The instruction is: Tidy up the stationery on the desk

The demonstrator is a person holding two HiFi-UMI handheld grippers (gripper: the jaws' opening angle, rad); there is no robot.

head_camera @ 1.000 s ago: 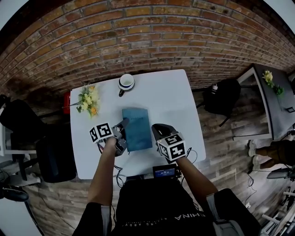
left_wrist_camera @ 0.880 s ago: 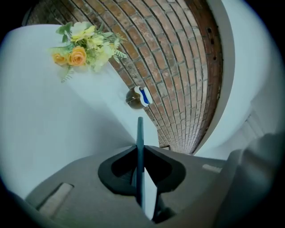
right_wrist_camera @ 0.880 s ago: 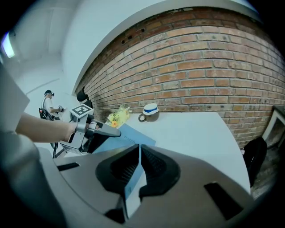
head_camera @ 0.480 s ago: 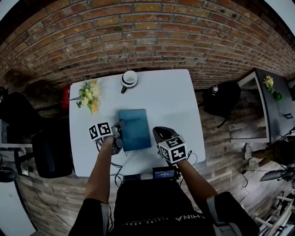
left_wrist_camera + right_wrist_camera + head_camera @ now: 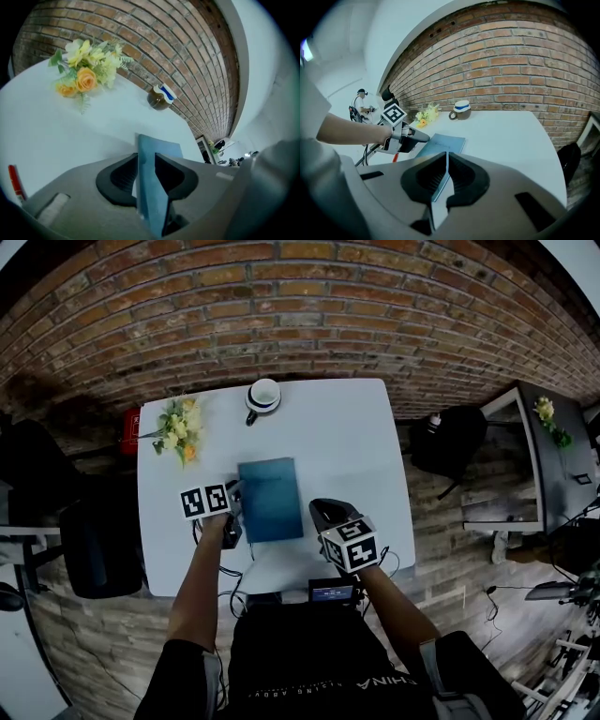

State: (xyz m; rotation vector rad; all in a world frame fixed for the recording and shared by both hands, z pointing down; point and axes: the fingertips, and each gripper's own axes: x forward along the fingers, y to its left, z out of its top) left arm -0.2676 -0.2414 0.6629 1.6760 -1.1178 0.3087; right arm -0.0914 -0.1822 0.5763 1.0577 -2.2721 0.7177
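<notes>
A blue notebook lies on the white desk, just in front of the middle. My left gripper is shut on its left edge. In the left gripper view the cover stands edge-on between the pads, lifted at that side. My right gripper hovers at the notebook's right near corner with its jaws pressed together and nothing between them; the notebook lies flat beyond and below them. A red pen rests on the desk to the left of the left gripper.
A bunch of yellow and orange flowers lies at the desk's back left. A white mug with a blue band stands at the back edge. A small screen device sits at the front edge. Dark chairs flank the desk.
The left gripper has pulled the notebook a little to the left and squared it to the desk. The right gripper has stayed almost where it was.
</notes>
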